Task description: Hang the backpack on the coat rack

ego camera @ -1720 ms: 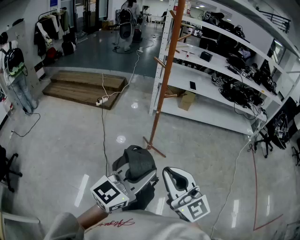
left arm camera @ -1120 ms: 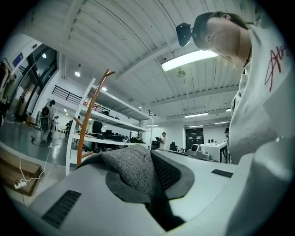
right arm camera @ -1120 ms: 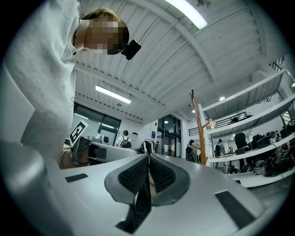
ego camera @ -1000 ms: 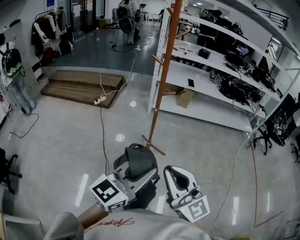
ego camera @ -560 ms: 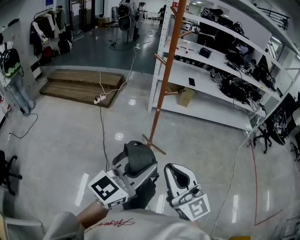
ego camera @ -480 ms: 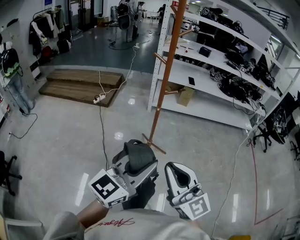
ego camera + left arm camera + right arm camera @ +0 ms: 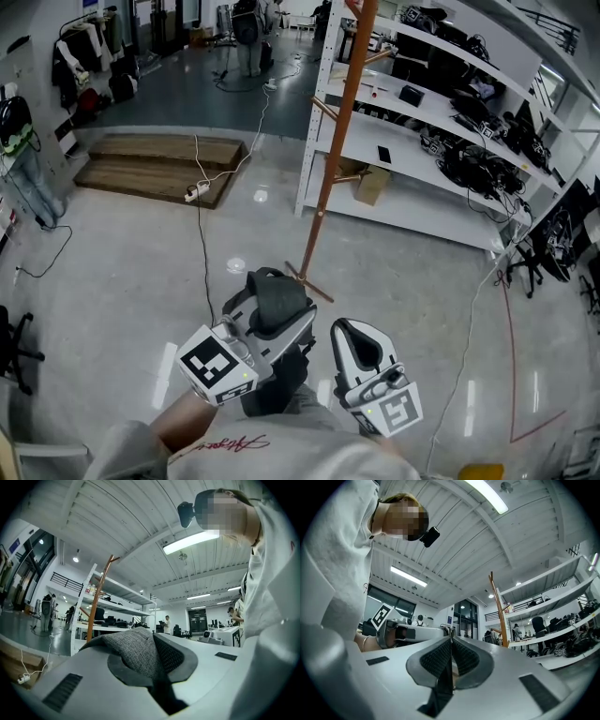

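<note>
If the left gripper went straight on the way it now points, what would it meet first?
Nothing near, it seems: the left gripper, shut on the backpack's grey fabric handle, aims just right of the orange wooden coat rack; depth is unclear.

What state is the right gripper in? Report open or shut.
Shut: the right gripper shows its two pads pressed together, nothing between them.

White plastic left tool (image 7: 270, 314) and right tool (image 7: 354, 339), black ribbed pads (image 7: 436, 659), each ending in a cube (image 7: 214, 364) printed with black square markers; just behind the left tool, a pale grey top (image 7: 281, 459) with red script
</note>
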